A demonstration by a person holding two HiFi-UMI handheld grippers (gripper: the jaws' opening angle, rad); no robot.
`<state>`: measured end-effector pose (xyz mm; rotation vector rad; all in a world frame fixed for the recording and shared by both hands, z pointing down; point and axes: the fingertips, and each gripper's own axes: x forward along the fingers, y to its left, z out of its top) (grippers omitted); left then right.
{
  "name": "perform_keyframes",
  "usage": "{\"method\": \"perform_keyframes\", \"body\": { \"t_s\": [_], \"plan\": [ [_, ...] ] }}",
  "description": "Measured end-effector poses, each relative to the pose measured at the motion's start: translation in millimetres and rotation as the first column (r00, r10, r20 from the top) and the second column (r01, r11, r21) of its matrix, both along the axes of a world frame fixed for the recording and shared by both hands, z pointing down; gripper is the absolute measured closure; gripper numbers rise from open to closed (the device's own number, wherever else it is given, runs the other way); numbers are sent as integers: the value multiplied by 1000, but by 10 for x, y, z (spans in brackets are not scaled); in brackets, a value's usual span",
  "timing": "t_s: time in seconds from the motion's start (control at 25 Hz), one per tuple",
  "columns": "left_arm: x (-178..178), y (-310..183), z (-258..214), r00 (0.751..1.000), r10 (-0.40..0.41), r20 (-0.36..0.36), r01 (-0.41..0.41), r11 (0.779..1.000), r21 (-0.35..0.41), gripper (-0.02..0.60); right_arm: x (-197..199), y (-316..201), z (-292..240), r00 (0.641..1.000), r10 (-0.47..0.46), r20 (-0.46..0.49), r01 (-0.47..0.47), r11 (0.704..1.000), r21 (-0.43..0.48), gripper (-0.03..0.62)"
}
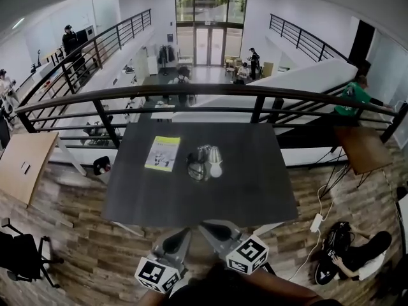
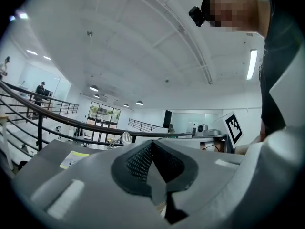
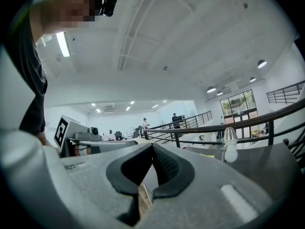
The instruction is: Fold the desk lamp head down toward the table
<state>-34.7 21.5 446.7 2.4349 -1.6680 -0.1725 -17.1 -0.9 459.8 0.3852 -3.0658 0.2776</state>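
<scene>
Filling the middle of the head view, the desk point(image 1: 255, 190) is a flat rectangular slab with a matte, dark grey top. It stands on a wood-plank floor point(image 1: 76, 234) against a black metal railing point(image 1: 191, 91) of round bars.

At the bottom edge, well short of the things on the desk, the two tools lie side by side. The left hand-held gripper point(image 1: 183, 236) and the right hand-held gripper point(image 1: 209, 227) are moulded from smooth grey plastic and taper to points that nearly meet. The hands that carry them are cut off by the frame. In its own view the left hand-held gripper point(image 2: 152, 146) has its black, dimple-textured pads pressed together with nothing between them. The right hand-held gripper point(image 3: 152, 148) is likewise closed and empty.

A thin booklet point(image 1: 162, 153) with a yellow-green and white cover lies flat on the desk, left of centre.

Just beside it, to the right, stands the desk lamp point(image 1: 205, 161), near the desk's middle. It reads as shiny chrome curves with a rounded white bulb. From above its base and arm merge into one tangle, so how the head is angled cannot be told. In the right gripper view the desk lamp point(image 3: 230, 144) shows a chrome shade over the white bulb, its lower part hidden behind the gripper body. In the left gripper view only the small chrome top of the desk lamp point(image 2: 126, 137) shows.
</scene>
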Motion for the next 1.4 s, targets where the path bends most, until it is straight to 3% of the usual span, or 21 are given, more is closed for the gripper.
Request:
{"method": "perform_keyframes", "body": {
  "t_s": [0.4, 0.76, 1.2, 1.4],
  "plan": [
    [229, -1075, -84, 1000, -13, 19, 12, 999, 34, 580, 246, -1118, -123, 1000, -15, 8, 15, 1000, 28, 591],
    [210, -1625, -182, 999, -14, 35, 13, 999, 49, 580, 348, -1653, -114, 1000, 8, -1, -8, 999, 35, 591],
    [-54, -2054, -160, 994, 94, 51, -97, 993, 61, 580, 137, -2080, -117, 993, 116, -24, -116, 993, 24, 591],
    [-294, -2178, -171, 987, 160, 27, -161, 986, 45, 580, -45, -2251, -90, 981, 192, -38, -192, 981, 15, 590]
  ]
}}
